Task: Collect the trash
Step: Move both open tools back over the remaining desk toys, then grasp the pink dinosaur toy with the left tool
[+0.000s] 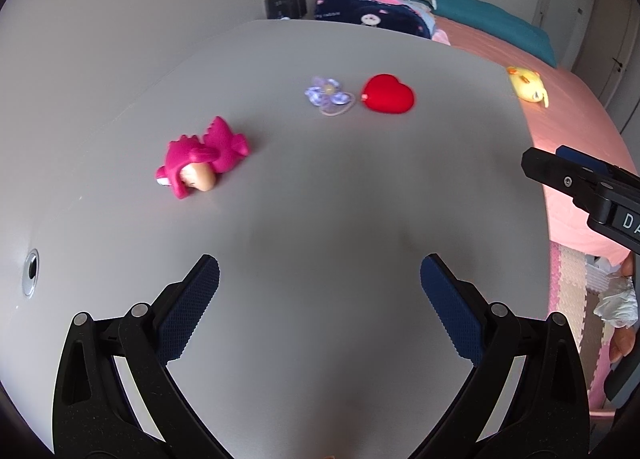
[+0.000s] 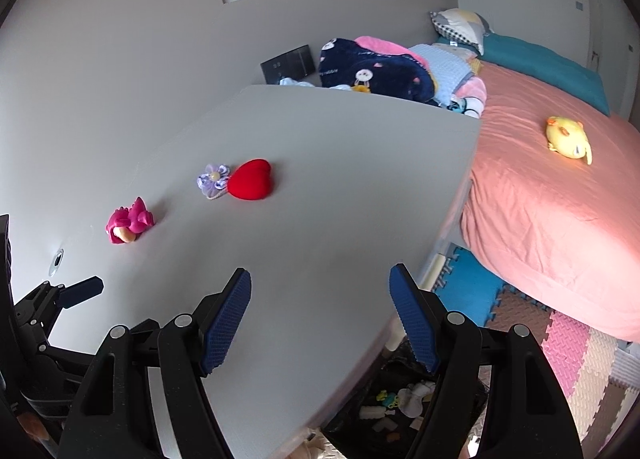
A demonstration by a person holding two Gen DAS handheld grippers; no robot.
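On the grey table lie a pink toy figure, a purple flower clip and a red heart. The same toy, flower and heart show in the right wrist view. My left gripper is open and empty above the near table, short of the items. My right gripper is open and empty over the table's right edge. A black bin with bits of trash sits on the floor below it.
A bed with a pink sheet stands right of the table, with a yellow plush, blankets and pillows. Foam floor mats lie beside it. A round cable hole is at the table's left. The right gripper shows at right.
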